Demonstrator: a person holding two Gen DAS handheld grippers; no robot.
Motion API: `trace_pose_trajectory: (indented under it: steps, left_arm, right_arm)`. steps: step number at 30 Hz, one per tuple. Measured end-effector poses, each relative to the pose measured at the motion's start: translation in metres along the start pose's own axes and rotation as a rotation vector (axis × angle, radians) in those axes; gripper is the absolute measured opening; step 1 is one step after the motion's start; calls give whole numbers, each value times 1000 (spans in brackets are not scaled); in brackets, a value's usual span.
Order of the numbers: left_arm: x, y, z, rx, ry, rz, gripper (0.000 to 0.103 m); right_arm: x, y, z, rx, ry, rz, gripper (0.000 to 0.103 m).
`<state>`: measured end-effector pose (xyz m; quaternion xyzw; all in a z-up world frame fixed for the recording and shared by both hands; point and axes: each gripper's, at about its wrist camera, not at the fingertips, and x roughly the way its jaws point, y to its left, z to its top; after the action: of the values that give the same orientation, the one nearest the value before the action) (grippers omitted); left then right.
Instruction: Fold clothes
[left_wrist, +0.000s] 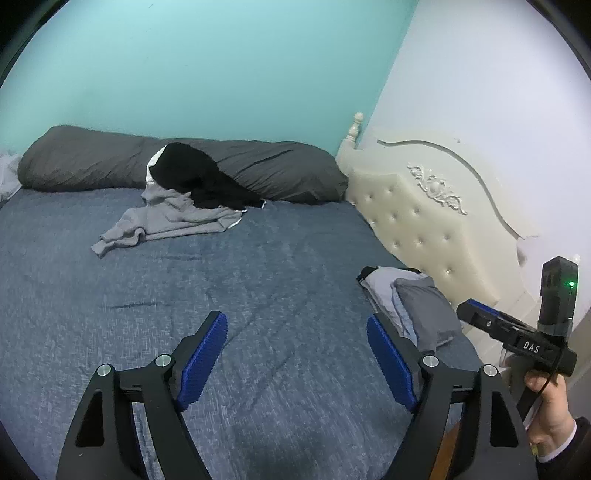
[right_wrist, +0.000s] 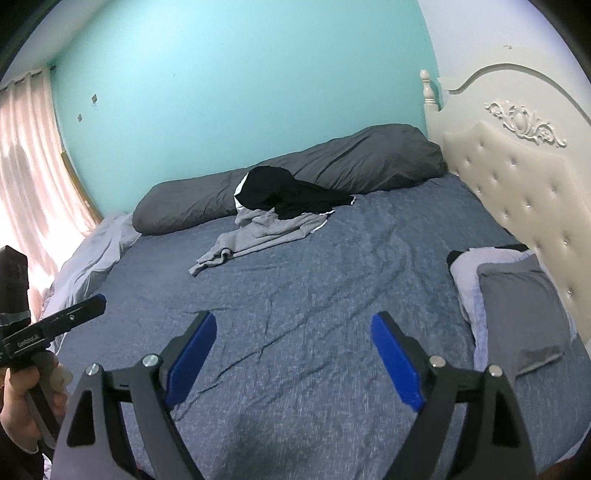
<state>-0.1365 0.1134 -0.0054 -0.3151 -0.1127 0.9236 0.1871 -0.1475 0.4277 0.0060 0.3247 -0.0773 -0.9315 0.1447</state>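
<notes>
— Over by the dark grey bolster (left_wrist: 184, 162), against it, lies the unfolded heap: a black garment (left_wrist: 199, 177) on top of a grey one (left_wrist: 173, 218). Both are well away from my tools.

— What are you holding?

— Nothing. My left gripper (left_wrist: 295, 354) and right gripper (right_wrist: 293, 354) both stand wide apart over bare bedsheet (left_wrist: 240, 280).

— How would you go about it?

— I'd reach toward the bolster, lift the black piece off first by two edges, and spread it flat on the open sheet before creasing. Pulling the grey one from underneath would tangle both.

— And the room?

— Away from the bolster, beside the tufted headboard (left_wrist: 424, 221), sits a folded stack (left_wrist: 413, 306). Behind the bolster is a turquoise wall (left_wrist: 221, 74).
</notes>
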Motion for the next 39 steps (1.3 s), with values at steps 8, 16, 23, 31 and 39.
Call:
trace_pose_trajectory:
  steps: [8,16,23,31,39]
  left_arm:
    - [-24,-10,-17,17,8,-29,93]
    - [-41,-22,-33,43,20,-51,100]
    - [-52,-33,-46,70,33,-70,103]
    - [-60,-47,-58,91,45,-83,103]
    - [-65,-63,-68,113,53,-102,103]
  right_arm:
    - [-32,9,-27,41,-8,-27,94]
    - [-64,16,-52,66,-10,-60,98]
    - [-88,16,-72,88,-16,-100,100]
    - [-108,16,-93,113,-16,-125,101]
    - [-125,19,-104,110,-19,-153,102]
